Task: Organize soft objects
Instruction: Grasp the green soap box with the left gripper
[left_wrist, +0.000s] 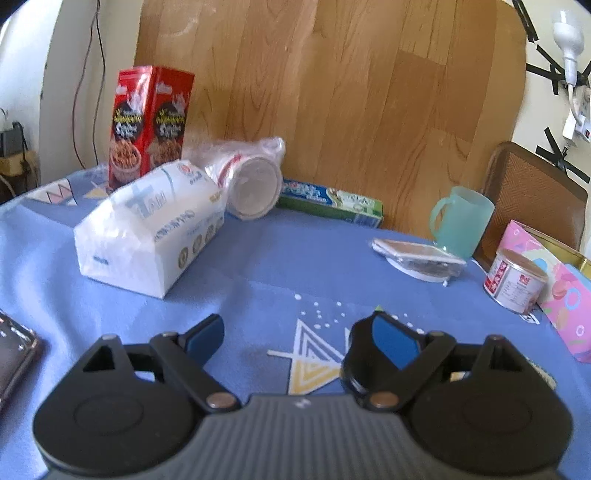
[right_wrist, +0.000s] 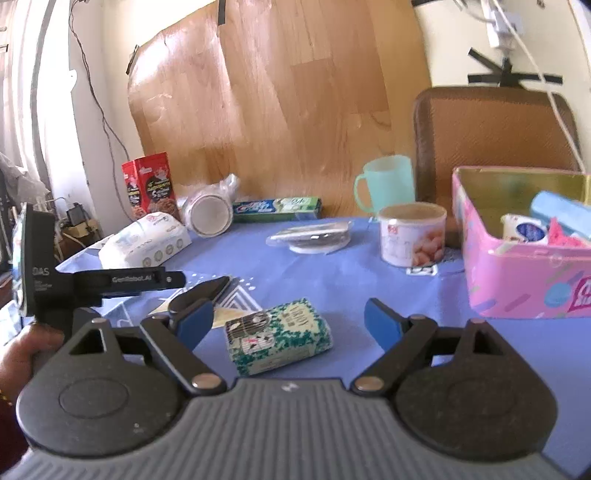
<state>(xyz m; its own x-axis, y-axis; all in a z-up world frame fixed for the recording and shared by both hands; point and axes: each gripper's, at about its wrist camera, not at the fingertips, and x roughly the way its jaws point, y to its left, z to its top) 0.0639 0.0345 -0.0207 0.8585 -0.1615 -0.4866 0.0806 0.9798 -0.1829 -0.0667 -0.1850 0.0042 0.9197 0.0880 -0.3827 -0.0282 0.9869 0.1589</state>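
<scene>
Right gripper (right_wrist: 288, 325) fingers apart, nothing clamped, green-patterned tissue pack (right_wrist: 279, 338) lying between them on the counter (right_wrist: 332, 273). Left gripper (left_wrist: 291, 332) fingers apart, empty. Best: close squarely across the pack's short sides, gently, then carry to the pink box (right_wrist: 517, 280).

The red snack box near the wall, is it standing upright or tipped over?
Upright: the red snack box stands on its short end on the blue tablecloth.

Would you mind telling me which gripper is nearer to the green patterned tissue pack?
Right. The right gripper stands open with the green patterned tissue pack lying between its fingers. The left gripper is off to the pack's left, open over the tablecloth.
</scene>
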